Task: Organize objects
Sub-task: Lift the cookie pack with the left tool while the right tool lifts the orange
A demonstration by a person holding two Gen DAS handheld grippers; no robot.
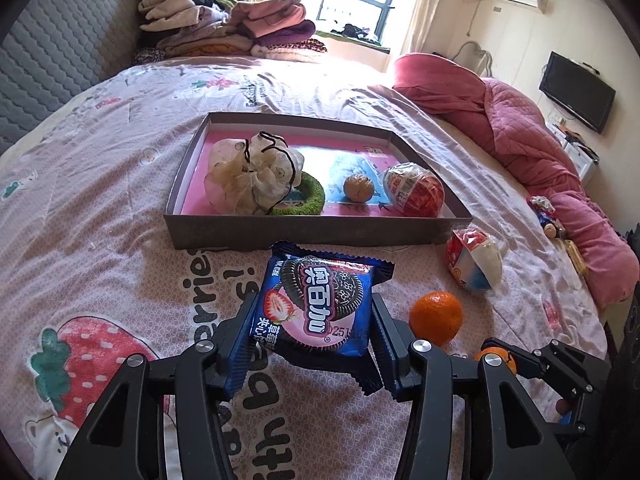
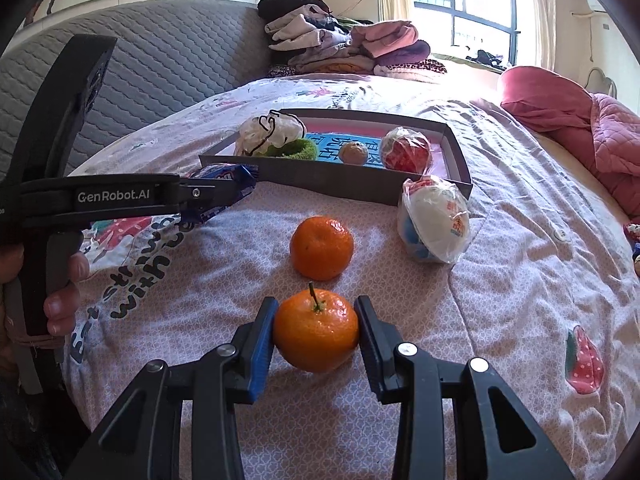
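My left gripper (image 1: 314,300) is shut on a blue cookie packet (image 1: 320,280) and holds it just above the bedspread, in front of the shallow grey box (image 1: 304,232). From the right wrist view the packet (image 2: 228,174) sticks out past the left gripper (image 2: 216,196). A stemmed mandarin (image 2: 316,332) resting on the bed is pinched in my right gripper (image 2: 316,306), which is shut on it. A second mandarin (image 2: 322,248) lies loose beyond it, with a wrapped white-and-blue toy egg (image 2: 434,224) to its right, beside the box (image 2: 340,186).
In the box lie a drawstring cloth pouch (image 1: 252,176), a green ring (image 1: 308,196), a walnut (image 1: 359,188) and a red wrapped egg (image 1: 416,190). Folded clothes (image 1: 224,24) are piled at the bed's far end. A red quilt (image 1: 540,148) runs along the right. A hand (image 2: 64,280) grips the left handle.
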